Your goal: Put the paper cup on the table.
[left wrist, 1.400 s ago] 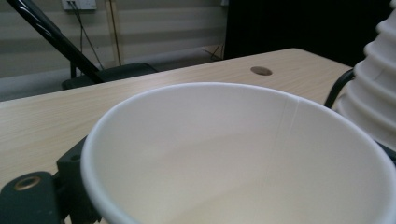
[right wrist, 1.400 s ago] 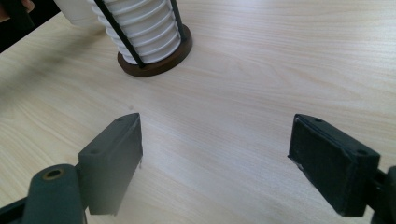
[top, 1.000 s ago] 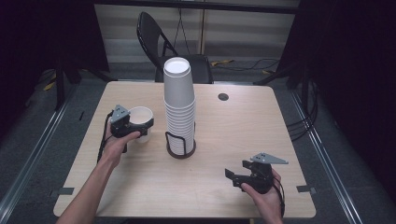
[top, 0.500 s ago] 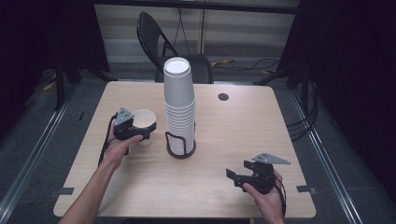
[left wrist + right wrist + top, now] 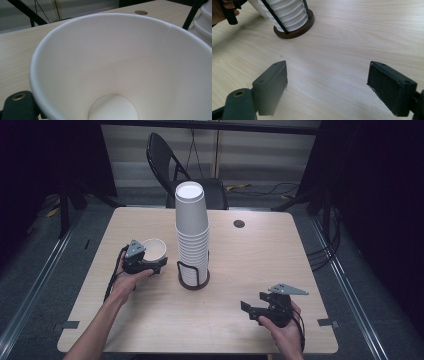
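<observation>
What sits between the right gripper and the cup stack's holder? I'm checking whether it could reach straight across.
Nothing visible does. Bare table runs from the open right gripper to the holder. The single paper cup is on the holder's far side, out of that path.

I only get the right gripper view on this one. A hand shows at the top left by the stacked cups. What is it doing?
Observer: It holds the left gripper, with a single paper cup at its jaws. They have just been closing; I cannot tell whether they press the cup.
Operator: How high does the stack go?
Observer: The cup stack rises well above its wire holder, narrowing toward the top.
Operator: Anything else on the table?
Observer: A small dark round spot near the far edge.
</observation>
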`<state>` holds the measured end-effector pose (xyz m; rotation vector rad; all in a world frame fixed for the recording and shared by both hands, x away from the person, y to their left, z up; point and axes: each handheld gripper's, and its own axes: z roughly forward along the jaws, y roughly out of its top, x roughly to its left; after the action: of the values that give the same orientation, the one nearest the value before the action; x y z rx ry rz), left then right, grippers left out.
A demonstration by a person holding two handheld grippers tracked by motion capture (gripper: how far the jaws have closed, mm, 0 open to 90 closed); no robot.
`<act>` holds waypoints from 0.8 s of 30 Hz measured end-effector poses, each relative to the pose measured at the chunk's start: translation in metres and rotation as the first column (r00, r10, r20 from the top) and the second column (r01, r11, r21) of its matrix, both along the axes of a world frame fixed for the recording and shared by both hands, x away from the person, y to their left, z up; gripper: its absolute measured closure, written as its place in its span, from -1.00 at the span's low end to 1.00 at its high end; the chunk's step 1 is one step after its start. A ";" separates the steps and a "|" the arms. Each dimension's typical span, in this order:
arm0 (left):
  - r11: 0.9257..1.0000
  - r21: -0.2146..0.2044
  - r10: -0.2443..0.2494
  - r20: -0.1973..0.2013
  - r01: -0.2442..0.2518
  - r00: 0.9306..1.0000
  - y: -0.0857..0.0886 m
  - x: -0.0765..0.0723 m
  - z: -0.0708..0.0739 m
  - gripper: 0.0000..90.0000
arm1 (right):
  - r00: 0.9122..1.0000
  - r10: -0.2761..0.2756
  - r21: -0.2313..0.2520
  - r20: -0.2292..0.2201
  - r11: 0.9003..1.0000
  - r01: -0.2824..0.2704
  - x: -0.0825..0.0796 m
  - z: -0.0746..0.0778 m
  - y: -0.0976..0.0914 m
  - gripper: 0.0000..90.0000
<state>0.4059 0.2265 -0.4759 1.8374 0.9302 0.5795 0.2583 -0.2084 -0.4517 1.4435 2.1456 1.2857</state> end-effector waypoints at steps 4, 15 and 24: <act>1.000 0.013 -0.011 -0.030 0.011 0.999 0.002 0.000 -0.003 -0.69 | 1.000 0.000 0.004 0.002 1.000 0.000 0.000 0.001 -0.001 -0.64; 0.998 0.062 -0.019 -0.103 0.026 0.994 0.005 -0.005 -0.014 -0.65 | 1.000 -0.004 0.000 0.002 1.000 0.004 0.000 0.001 -0.001 -0.64; 0.999 0.037 -0.014 -0.094 0.018 0.995 0.013 -0.020 -0.010 -0.65 | 1.000 -0.003 -0.002 0.004 1.000 0.003 0.001 0.001 0.001 -0.64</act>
<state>0.3863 0.2400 -0.4860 1.9177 0.9714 0.5076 0.2592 -0.2079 -0.4512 1.4419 2.1410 1.2845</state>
